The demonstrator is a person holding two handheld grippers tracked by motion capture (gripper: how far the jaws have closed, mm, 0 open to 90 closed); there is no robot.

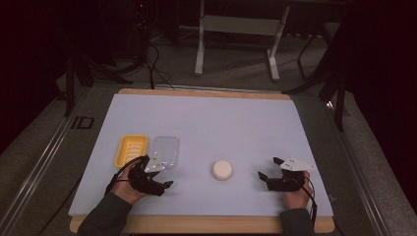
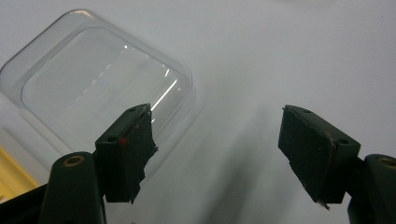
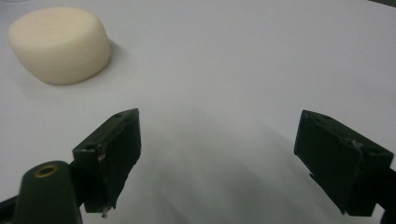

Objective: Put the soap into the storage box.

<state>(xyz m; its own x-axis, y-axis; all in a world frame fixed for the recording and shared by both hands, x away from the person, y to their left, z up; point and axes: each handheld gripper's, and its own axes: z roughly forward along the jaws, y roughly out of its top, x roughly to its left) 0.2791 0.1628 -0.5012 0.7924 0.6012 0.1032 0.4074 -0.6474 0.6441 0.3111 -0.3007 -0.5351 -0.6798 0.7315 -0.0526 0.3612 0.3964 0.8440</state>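
While both hands rest low near table's near edge, I read setup as soap-box job. Left gripper (image 2: 217, 140): jaws apart, empty, just beside clear lid (image 2: 100, 88), yellow tray (image 1: 131, 149) next to it. Right gripper (image 3: 229, 158): jaws wide, empty, angled toward soap bar (image 3: 60, 44), likely next pick.

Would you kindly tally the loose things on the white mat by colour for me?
Yellow: 1, the ridged tray
Clear: 1, the plastic lid
Cream: 1, the round soap bar
Total: 3
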